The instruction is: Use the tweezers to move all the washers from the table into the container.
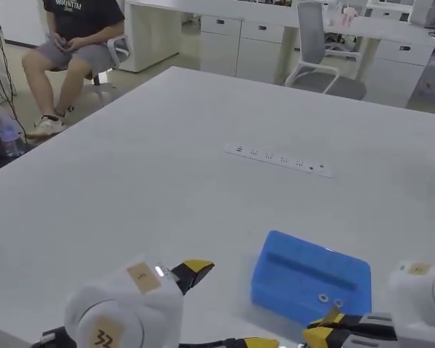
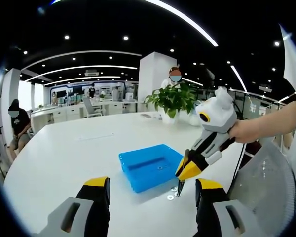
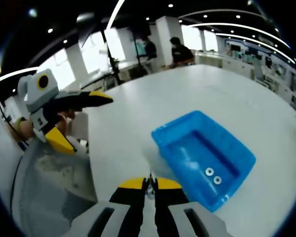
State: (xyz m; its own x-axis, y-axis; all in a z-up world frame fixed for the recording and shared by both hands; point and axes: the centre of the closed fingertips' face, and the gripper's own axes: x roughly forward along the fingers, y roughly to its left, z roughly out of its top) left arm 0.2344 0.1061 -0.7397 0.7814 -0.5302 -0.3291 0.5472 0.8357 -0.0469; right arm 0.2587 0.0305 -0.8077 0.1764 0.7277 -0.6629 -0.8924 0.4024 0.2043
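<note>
I count two washers (image 3: 209,172) inside one blue container (image 3: 175,123), two more on the table (image 1: 167,181) near it, one pair of tweezers (image 2: 178,190), and one power strip (image 1: 279,159) farther off.

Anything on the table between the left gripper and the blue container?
In the left gripper view: mostly bare table, but loose washers lie by the container's near corner, with the right gripper's tweezers tip at them.

We are in an open-plan office. Behind the large white tabletop (image 1: 130,188), which has a power strip (image 1: 279,159) on it, stand white desks with drawer units (image 1: 235,43) and a grey swivel chair (image 1: 315,61). The left gripper view shows long ceiling light strips (image 2: 84,66), more desks further back and a potted plant (image 2: 173,100).
</note>
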